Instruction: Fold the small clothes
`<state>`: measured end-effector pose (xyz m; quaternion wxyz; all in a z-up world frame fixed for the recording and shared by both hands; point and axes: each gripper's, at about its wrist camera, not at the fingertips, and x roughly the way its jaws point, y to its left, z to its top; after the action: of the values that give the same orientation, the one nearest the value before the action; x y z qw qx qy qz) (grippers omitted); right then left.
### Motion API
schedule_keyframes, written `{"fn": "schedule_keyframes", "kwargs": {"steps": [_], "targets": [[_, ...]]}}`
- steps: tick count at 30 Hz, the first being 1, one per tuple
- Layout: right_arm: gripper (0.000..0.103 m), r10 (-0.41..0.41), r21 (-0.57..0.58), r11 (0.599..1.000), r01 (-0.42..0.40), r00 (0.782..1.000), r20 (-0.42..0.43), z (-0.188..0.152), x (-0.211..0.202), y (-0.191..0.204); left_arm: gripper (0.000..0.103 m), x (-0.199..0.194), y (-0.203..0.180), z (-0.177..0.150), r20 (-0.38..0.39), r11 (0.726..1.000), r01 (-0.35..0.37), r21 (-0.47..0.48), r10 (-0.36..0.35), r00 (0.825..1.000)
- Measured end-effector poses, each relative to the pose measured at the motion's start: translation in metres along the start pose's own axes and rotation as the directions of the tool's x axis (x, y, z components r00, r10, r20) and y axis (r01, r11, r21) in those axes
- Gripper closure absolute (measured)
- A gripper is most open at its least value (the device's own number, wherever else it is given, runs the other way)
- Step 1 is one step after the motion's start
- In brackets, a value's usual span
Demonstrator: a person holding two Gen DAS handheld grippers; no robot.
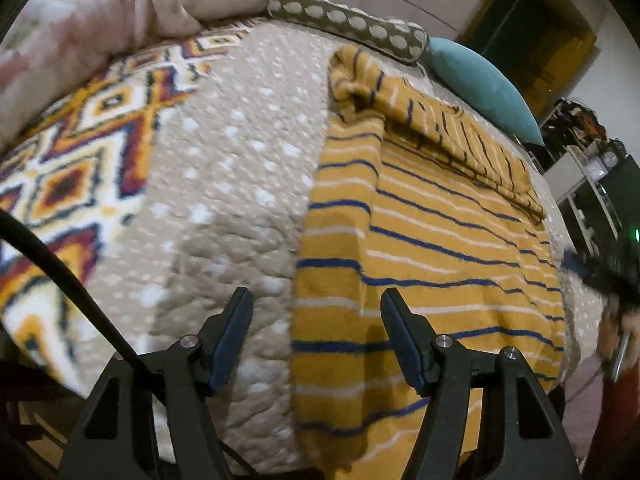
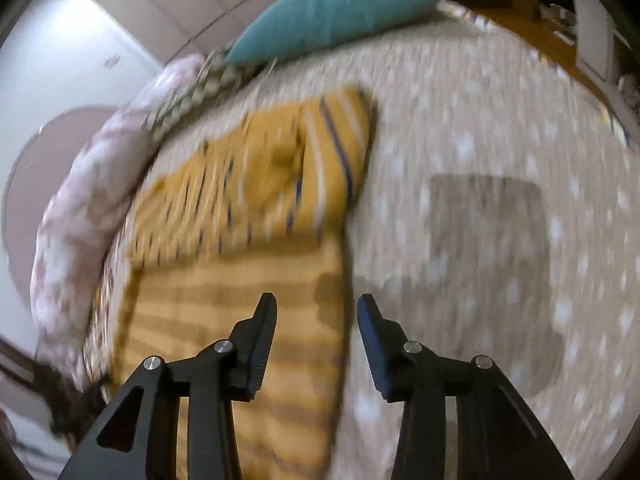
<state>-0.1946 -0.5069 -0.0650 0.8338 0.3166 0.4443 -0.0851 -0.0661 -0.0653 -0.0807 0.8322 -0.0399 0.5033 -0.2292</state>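
A mustard-yellow garment (image 1: pixel 432 240) with blue and white stripes lies flat on a beige dotted quilt (image 1: pixel 224 184), its far part folded over itself. My left gripper (image 1: pixel 316 300) is open and empty, hovering over the garment's near left edge. In the right wrist view the same garment (image 2: pixel 240 240) appears blurred, with a sleeve folded across its top. My right gripper (image 2: pixel 316 306) is open and empty over the garment's right edge.
A teal pillow (image 1: pixel 484 84) (image 2: pixel 336 8) and a brown dotted cushion (image 1: pixel 348 20) lie at the bed's far end. A pink blanket (image 1: pixel 132 0) is heaped beside them. A patterned orange blanket (image 1: pixel 68 168) lies left. A black cable (image 1: pixel 60 272) crosses the lower left.
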Motion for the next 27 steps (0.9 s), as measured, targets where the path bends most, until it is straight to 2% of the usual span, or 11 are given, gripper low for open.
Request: {"fn": "schedule_keyframes", "kwargs": {"steps": [4, 5, 6, 7, 9, 10, 12, 15, 18, 23, 27], "targets": [[0.057, 0.003, -0.047, 0.999, -0.003, 1.0, -0.001, -0.071, -0.003, 0.006, 0.038, 0.004, -0.017, -0.005, 0.004, 1.0, 0.0, 0.016, 0.0, 1.0], [0.057, 0.023, -0.041, 0.999, -0.024, 1.0, -0.005, -0.083, 0.0, 0.008, 0.043, 0.005, -0.021, -0.008, -0.001, 1.0, 0.007, 0.015, -0.007, 1.0], [0.057, 0.051, -0.03, 0.998, -0.051, 0.999, 0.004, -0.1, 0.002, 0.011, 0.055, 0.005, -0.026, -0.011, -0.003, 1.0, -0.006, 0.019, 0.006, 1.0], [0.057, 0.058, -0.033, 0.998, -0.057, 0.998, 0.035, -0.113, 0.0, 0.015, 0.077, 0.006, -0.029, -0.014, -0.009, 0.999, -0.03, 0.024, 0.03, 1.0], [0.064, 0.066, -0.049, 0.997, -0.063, 0.996, 0.067, -0.131, -0.003, 0.026, 0.096, 0.003, -0.027, -0.016, -0.011, 0.999, -0.033, -0.011, 0.033, 0.999], [0.093, 0.086, -0.043, 0.996, -0.083, 0.994, 0.069, -0.135, -0.003, 0.028, 0.096, 0.0, -0.024, -0.014, -0.022, 0.999, -0.003, -0.044, 0.002, 1.0], [0.095, 0.118, -0.014, 0.993, -0.118, 0.991, 0.058, -0.137, -0.001, 0.031, 0.096, -0.01, -0.018, -0.01, -0.017, 0.995, 0.028, -0.096, -0.03, 0.999], [0.095, 0.137, 0.011, 0.99, -0.138, 0.987, 0.084, -0.142, -0.023, 0.018, 0.096, -0.041, -0.022, -0.016, 0.02, 0.997, 0.034, -0.068, -0.032, 0.999], [0.095, 0.16, 0.04, 0.986, -0.164, 0.982, 0.098, -0.152, -0.045, 0.001, 0.096, -0.06, -0.035, -0.036, 0.011, 1.0, -0.001, -0.024, 0.001, 1.0], [0.093, 0.143, 0.112, 0.983, -0.145, 0.989, 0.027, -0.18, -0.046, -0.031, 0.093, -0.055, -0.041, -0.063, -0.061, 0.993, -0.105, 0.044, 0.108, 0.992], [0.093, 0.094, 0.114, 0.989, -0.099, 0.994, 0.051, -0.182, -0.064, -0.041, 0.086, -0.072, -0.03, -0.075, -0.023, 0.99, -0.13, 0.05, 0.131, 0.991]]}}
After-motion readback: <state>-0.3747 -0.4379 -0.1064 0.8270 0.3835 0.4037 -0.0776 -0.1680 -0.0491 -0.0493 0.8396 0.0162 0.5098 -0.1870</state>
